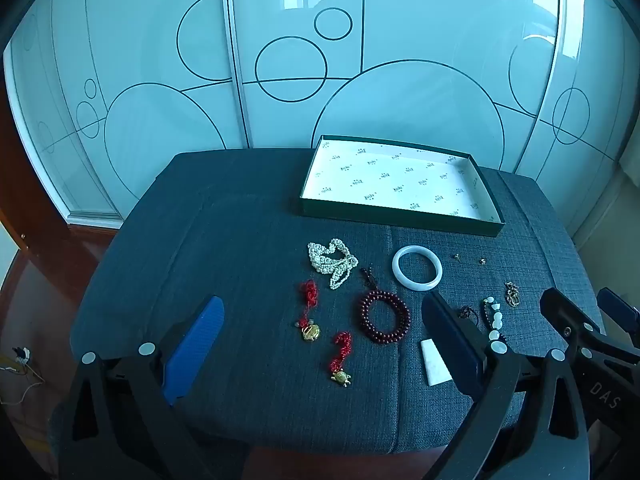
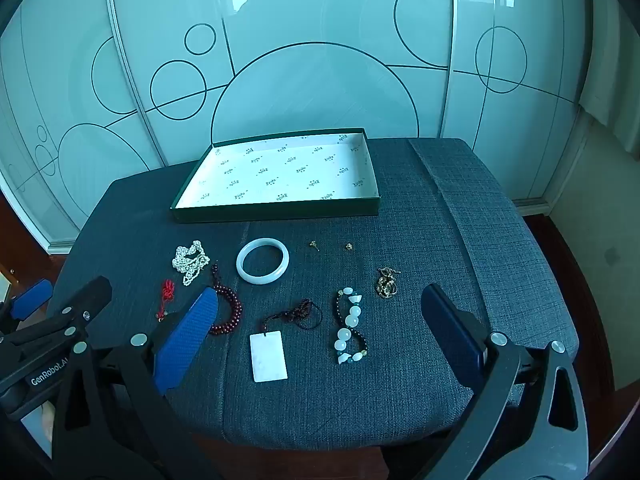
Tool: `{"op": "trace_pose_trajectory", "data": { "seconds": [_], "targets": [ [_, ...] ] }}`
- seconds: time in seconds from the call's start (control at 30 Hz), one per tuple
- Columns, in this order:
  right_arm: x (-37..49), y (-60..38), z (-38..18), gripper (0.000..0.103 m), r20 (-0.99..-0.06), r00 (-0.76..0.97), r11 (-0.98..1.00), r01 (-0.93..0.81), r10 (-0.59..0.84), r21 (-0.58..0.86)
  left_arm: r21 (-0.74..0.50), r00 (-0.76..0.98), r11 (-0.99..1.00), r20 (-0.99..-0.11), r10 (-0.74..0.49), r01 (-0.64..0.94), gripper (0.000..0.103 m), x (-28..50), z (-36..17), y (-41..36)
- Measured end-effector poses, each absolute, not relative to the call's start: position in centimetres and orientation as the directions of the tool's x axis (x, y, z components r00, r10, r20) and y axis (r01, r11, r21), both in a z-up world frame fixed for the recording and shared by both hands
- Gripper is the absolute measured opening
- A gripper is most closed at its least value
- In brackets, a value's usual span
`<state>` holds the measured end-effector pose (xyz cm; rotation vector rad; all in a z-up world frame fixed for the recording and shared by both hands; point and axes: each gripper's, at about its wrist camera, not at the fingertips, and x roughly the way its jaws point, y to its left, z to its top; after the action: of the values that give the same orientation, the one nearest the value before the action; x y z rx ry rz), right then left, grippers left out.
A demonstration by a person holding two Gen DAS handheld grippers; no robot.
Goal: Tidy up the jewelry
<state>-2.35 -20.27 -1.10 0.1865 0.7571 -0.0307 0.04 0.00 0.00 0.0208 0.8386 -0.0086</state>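
Observation:
An empty green box (image 1: pixel 400 222) (image 2: pixel 276 211) with white printed lining sits at the back of the grey cushion. In front of it lie a pearl strand (image 1: pixel 331 261) (image 2: pixel 190 260), a white bangle (image 1: pixel 417 273) (image 2: pixel 262 260), a dark red bead bracelet (image 1: pixel 385 317) (image 2: pixel 229 309), two red-corded gold charms (image 1: pixel 309 316) (image 1: pixel 341 360), a white rectangular pendant (image 2: pixel 268 356), a white-and-green bead bracelet (image 2: pixel 350 326), a gold chain (image 2: pixel 387 282) and two small gold earrings (image 2: pixel 314 245) (image 2: pixel 349 246). My left gripper (image 1: pixel 320 354) and right gripper (image 2: pixel 320 340) hover open above the near jewelry, holding nothing.
The grey cushion (image 1: pixel 248 240) covers a small stand; its edges drop off on every side. Frosted glass doors (image 1: pixel 280 60) with circle patterns stand behind it. Wooden floor shows at the left (image 1: pixel 32 280), with loose wires (image 1: pixel 20 360) on it.

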Motion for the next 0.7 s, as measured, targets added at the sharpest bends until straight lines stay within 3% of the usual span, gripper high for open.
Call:
{"op": "trace_pose_trajectory", "data": {
  "seconds": [0.7],
  "targets": [
    [-2.25, -20.19, -1.26, 0.101, -0.686, 0.726, 0.983, 0.094, 0.041, 0.157, 0.011, 0.667, 1.000, -0.745, -0.002, 0.015, 0.098, -0.16, -0.70, 0.11]
  ]
}}
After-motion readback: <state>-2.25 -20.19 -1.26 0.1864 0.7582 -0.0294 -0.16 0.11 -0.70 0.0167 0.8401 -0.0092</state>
